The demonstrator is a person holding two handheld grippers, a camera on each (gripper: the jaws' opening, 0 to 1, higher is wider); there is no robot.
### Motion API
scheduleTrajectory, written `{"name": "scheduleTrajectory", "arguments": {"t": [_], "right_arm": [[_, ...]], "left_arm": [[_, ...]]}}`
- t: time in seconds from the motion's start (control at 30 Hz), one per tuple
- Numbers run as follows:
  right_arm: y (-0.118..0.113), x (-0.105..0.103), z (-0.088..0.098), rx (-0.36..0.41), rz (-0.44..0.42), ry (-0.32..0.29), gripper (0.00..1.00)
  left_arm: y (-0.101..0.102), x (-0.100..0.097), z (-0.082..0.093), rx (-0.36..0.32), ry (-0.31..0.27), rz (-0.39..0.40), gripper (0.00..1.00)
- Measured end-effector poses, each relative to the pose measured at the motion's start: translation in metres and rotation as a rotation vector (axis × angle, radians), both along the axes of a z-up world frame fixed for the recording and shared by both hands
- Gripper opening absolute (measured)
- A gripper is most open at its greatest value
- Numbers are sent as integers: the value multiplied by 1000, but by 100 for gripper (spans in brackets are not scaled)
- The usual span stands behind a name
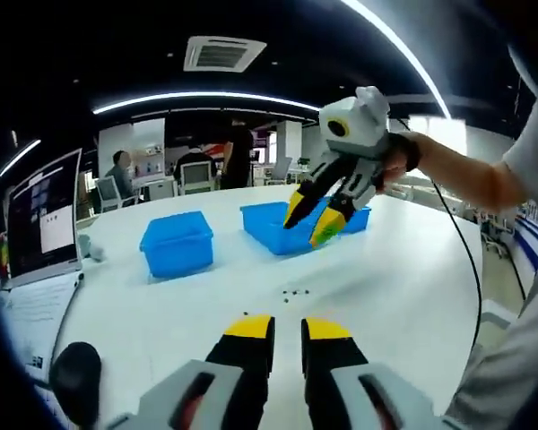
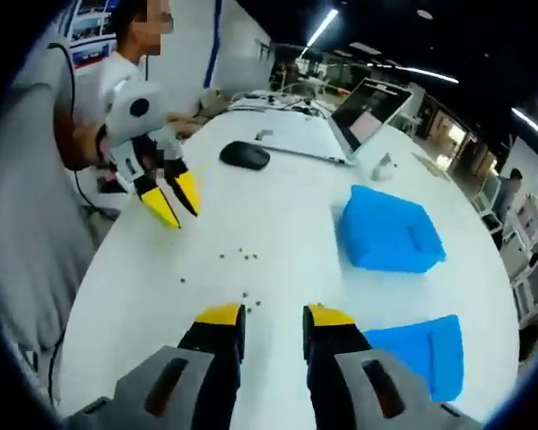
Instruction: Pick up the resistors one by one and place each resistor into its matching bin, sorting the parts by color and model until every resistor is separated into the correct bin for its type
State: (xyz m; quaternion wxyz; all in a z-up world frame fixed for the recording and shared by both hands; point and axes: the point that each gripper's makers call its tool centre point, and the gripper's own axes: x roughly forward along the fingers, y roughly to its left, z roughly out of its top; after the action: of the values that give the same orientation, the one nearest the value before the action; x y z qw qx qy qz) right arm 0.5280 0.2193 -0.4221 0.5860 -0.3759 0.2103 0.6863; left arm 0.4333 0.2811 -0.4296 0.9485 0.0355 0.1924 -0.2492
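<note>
Several tiny dark resistors (image 1: pixel 293 293) lie scattered on the white table (image 1: pixel 403 287), just ahead of my left gripper (image 1: pixel 288 330), which is open with nothing between its yellow tips. My right gripper (image 1: pixel 312 221), held by a hand, hangs above the table in front of the right blue bin (image 1: pixel 267 224), its jaws apart and empty. In the right gripper view the resistors (image 2: pixel 238 256) dot the table ahead of my right gripper (image 2: pixel 273 316). My left gripper (image 2: pixel 177 206) hovers at the left beyond them. Two blue bins (image 2: pixel 390 233) (image 2: pixel 426 349) sit to the right.
A second blue bin (image 1: pixel 177 242) stands left of the first. A laptop (image 1: pixel 40 219) and a black mouse (image 1: pixel 76 376) are at the table's left side, with papers beside them. A cable runs along the person's sleeve (image 1: pixel 529 296) at the right. People sit at desks far behind.
</note>
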Motion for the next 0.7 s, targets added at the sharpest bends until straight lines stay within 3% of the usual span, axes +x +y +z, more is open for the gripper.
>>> {"name": "scheduleTrajectory", "arguments": {"t": [0.13, 0.23, 0.33, 0.43, 0.7], "right_arm": [[-5, -17, -26, -153, 102, 42, 25], [-5, -22, -38, -209, 130, 46, 24], [-3, -28, -46, -233, 164, 44, 20], [-1, -31, -49, -261, 223, 4, 14], [4, -24, -54, -288, 228, -8, 10]], "left_arm": [[8, -2, -4, -10, 10, 30, 15], [11, -5, -3, -10, 7, 39, 15], [13, -7, -2, -14, 4, 43, 15], [15, -7, -6, -18, 11, 49, 15], [14, -8, -9, -24, 18, 37, 15]]}}
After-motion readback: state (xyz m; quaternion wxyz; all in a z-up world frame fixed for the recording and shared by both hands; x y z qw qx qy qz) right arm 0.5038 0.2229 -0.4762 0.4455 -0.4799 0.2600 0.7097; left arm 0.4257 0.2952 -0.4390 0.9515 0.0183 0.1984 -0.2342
